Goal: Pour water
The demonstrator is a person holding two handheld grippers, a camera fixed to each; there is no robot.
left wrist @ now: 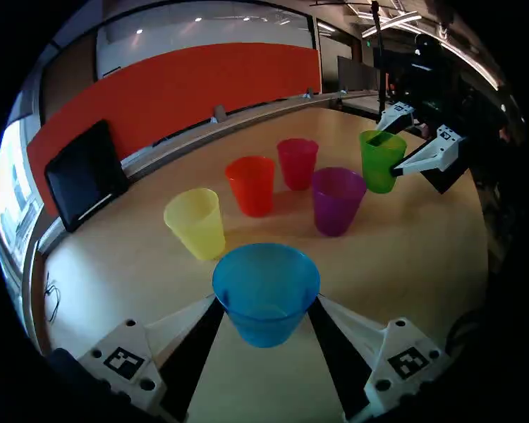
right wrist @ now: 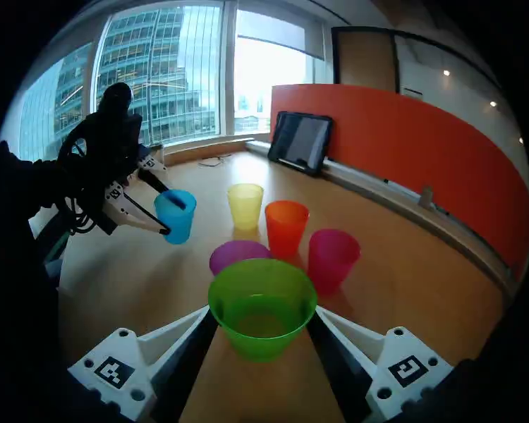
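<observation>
The blue cup (left wrist: 266, 278) is clasped upright between the jaws of the left gripper (left wrist: 266, 298); the green cup (right wrist: 262, 292) is clasped likewise by the jaws of the right gripper (right wrist: 262, 310).

Tan table (left wrist: 420, 247), blue cup (left wrist: 266, 292), green cup (right wrist: 262, 307), yellow cup (left wrist: 195, 222), orange cup (left wrist: 251, 185), pink cup (left wrist: 297, 162) and purple cup (left wrist: 337, 199).

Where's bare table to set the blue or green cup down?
Open tabletop between the yellow cup and the tablet, and between the pink cup and the wall ledge. Crowded: orange cup, purple cup and pink cup stand close together.
</observation>
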